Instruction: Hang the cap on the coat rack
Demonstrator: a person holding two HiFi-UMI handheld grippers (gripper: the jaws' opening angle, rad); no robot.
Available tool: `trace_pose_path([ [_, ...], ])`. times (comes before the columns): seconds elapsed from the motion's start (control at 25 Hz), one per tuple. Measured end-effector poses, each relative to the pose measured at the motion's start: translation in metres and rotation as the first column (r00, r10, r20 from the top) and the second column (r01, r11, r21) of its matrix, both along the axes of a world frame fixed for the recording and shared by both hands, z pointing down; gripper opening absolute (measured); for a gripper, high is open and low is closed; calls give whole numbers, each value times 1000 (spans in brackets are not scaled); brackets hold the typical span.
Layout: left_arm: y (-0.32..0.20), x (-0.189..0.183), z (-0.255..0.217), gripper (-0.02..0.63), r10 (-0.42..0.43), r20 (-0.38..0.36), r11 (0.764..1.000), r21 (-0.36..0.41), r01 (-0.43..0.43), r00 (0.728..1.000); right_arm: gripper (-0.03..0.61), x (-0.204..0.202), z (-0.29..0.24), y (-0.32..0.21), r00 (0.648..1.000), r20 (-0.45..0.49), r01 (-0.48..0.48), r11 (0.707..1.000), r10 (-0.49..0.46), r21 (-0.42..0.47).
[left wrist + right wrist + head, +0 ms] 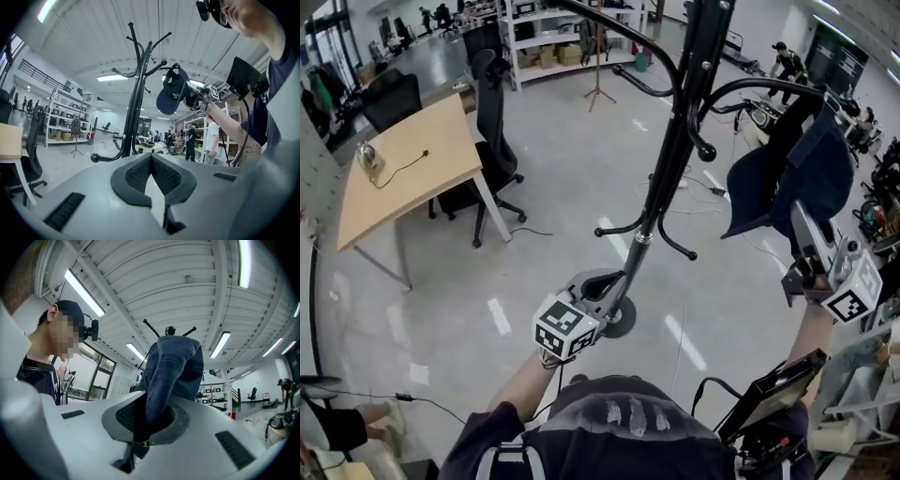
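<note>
**Cap held up beside the rack's arm**

At the far wall, the shelves [534, 19] hold boxes [547, 56]. A small object with a cable lies on the desk [403, 169].

The right tongs [144, 416] are clamped tight on the dark blue cap [797, 178], pinching the fabric at one end. From that grip the cap rises with its long axis close to upright. Its far end sits just under a knobbed tip of the rack [675, 141]. In the left gripper view the cap hangs between the right tongs and the pole, level with the curved arms. Whether it touches an arm cannot be told, nor which end is the brim.

The left tongs [151, 159] are closed tip to tip with nothing between them. They are held low beside the pole, near the round base [623, 323].
</note>
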State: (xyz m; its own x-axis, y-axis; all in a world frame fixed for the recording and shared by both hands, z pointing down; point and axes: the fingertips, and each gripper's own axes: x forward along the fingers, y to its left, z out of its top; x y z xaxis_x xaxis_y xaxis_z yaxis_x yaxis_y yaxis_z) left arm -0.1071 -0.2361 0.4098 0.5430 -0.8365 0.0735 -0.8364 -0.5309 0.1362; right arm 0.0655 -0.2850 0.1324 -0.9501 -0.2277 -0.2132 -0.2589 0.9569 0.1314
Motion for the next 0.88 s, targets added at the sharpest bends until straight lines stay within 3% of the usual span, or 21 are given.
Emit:
trace_pose_path([
  [0.4,4,-20,0,6,-94,21,996,-7,94,995,12,-18,12,-17,996,22,88,996,-88,-16],
  [0.88,15,-24,7,6,-132,16,990,-40,133,991,12,-24,20,-21,990,47,134,990,-132,-46],
])
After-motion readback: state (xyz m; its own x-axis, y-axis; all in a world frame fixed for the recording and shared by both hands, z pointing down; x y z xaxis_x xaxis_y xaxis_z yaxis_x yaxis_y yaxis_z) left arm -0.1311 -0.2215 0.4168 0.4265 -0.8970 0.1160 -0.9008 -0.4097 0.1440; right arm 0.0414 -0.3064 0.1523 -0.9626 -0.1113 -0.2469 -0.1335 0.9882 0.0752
